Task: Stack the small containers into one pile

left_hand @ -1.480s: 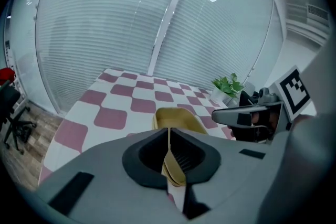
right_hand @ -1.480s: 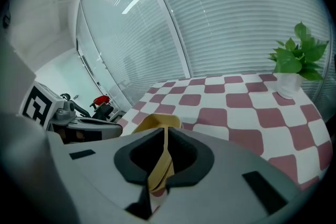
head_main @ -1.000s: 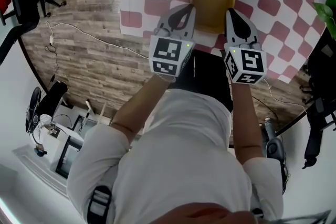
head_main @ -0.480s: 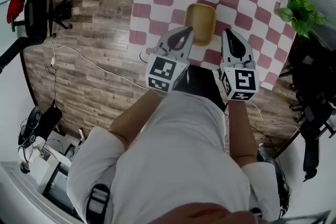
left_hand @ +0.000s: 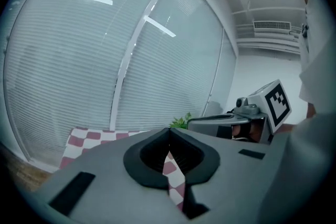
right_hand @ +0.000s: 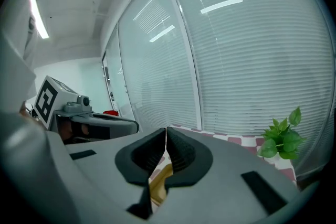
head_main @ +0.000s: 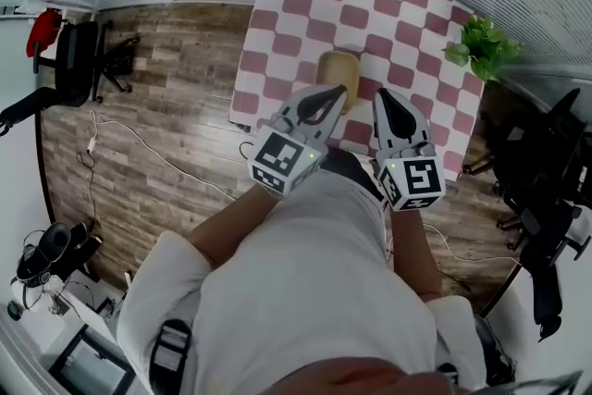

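Pink-and-white checkered table sits in the upper centre of the head view, on a wood-plank floor.

- Yellow containers: a single tan-yellow shape near the table's lower edge. It reads as one nested pile, but the count cannot be told from this height. Judgement: stacking looks finished.
- Left gripper: jaws pressed together, nothing between them. It is held near the person's torso, its tip just below-left of the pile and apart from it.
- Right gripper: likewise clenched and empty, to the pile's lower right. Both are raised and level, probably parked clear of the pile.

View differences:
- Right gripper view: a yellow sliver of the pile shows through the gap under the jaws, plus a potted plant and slatted blinds.
- Left gripper view: only checkered cloth shows in that gap.
- Head view alone gives the layout.
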